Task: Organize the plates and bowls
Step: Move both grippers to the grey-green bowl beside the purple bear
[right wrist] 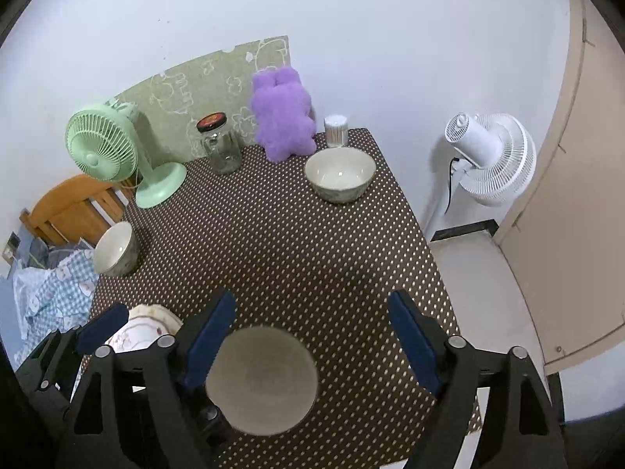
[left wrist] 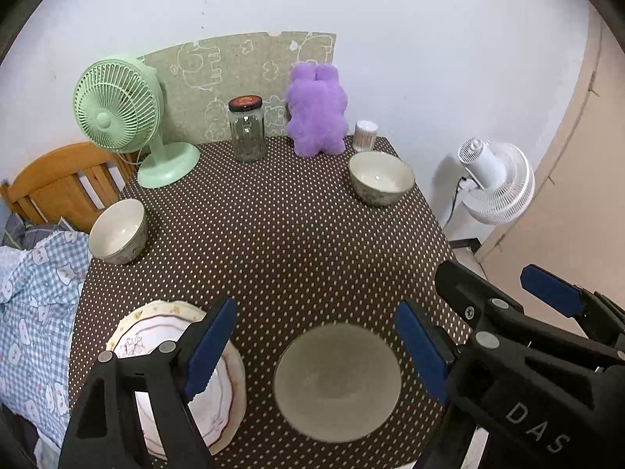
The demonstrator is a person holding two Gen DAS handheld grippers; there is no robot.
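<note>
While both grippers hang over the near edge, a round grey bowl [left wrist: 338,381] sits on the table below them. It looks smooth and dull inside. Beside it lies a white plate [left wrist: 230,383] with a wavy rim and flower marks. Two shiny bowls rest farther off, one at the left edge [left wrist: 117,232] and one near the back right [left wrist: 381,179].

The left gripper [left wrist: 316,351] has its blue fingers wide apart and holds nothing. The right gripper [right wrist: 312,346] is wide apart too, holding nothing.

A brown cloth with white dots [left wrist: 281,226] covers the table. At the back stand a green fan [left wrist: 121,117], a glass jar [left wrist: 247,129] and a fuzzy purple toy [left wrist: 316,111] by the white wall.
</note>
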